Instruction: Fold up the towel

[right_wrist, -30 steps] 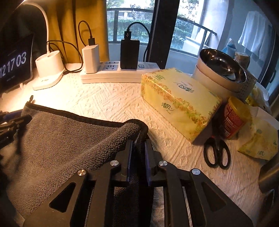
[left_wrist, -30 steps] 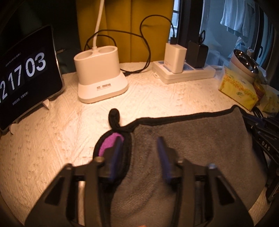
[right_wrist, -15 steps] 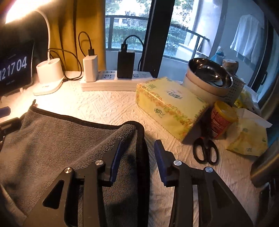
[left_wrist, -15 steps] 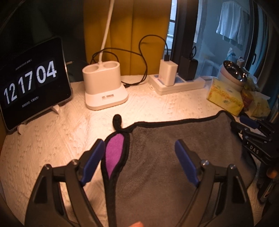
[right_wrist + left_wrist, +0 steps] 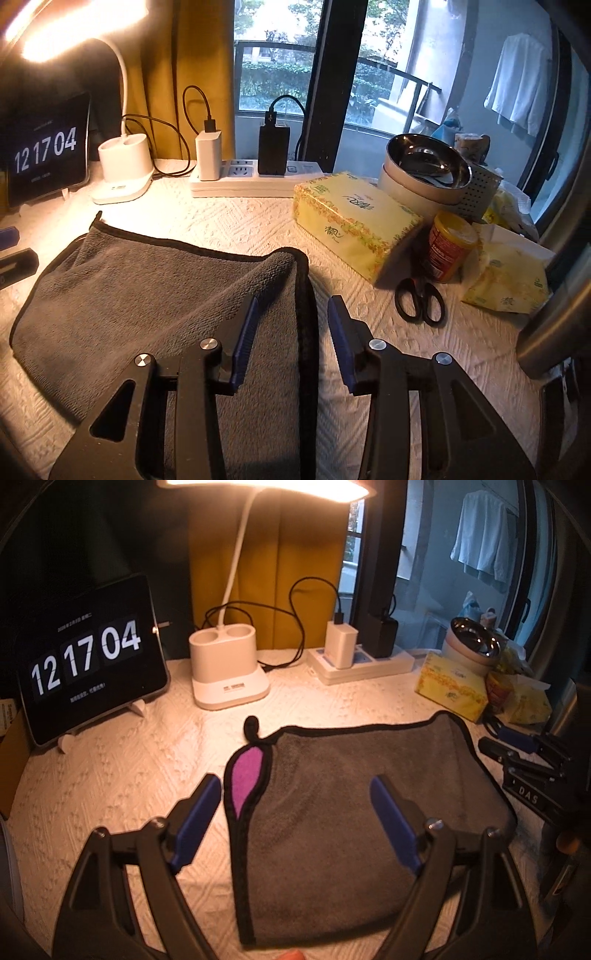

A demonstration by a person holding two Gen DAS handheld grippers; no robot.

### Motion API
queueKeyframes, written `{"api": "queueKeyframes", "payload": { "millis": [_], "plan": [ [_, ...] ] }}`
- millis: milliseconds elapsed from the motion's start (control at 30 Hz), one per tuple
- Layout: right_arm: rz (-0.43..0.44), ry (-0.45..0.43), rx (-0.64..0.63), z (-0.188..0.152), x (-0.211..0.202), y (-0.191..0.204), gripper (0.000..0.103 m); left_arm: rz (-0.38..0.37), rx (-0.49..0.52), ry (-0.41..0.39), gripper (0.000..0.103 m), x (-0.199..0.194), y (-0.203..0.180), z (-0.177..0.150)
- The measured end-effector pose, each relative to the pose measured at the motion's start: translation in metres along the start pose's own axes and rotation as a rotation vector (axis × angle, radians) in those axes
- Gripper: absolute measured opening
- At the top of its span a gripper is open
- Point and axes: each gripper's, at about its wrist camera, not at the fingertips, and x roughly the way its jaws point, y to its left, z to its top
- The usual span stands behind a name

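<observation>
Left gripper (image 5: 295, 819) spread wide, blue pads (image 5: 195, 821) at 8 and 4 o'clock – holding nothing. Right gripper (image 5: 291, 339) parted less widely, fingers pointing toward 12 – also holding nothing.

Each tool (image 5: 297, 821) (image 5: 291, 336) has black triangular-cutout arms, silver screws, blue finger pads (image 5: 195, 821).

Your table (image 5: 236, 229) wears a white embossed cover. On it lie the folded grey towel (image 5: 147, 295), tissue box (image 5: 354, 221), scissors (image 5: 419, 299), power strip (image 5: 251, 181) and lamp base (image 5: 227, 672).

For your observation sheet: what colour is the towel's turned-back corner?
Purple, on the grey towel; clearest from the left wrist.
</observation>
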Motion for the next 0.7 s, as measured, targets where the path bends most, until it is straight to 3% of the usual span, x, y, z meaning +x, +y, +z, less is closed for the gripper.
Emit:
{"api": "queueKeyframes", "payload": {
  "millis": [700],
  "plan": [
    [0.022, -0.039, 0.0, -0.022, -0.056, 0.002, 0.042, -0.023, -0.037, -0.036, 0.084, -0.057, -0.003, -0.03]
  ]
}}
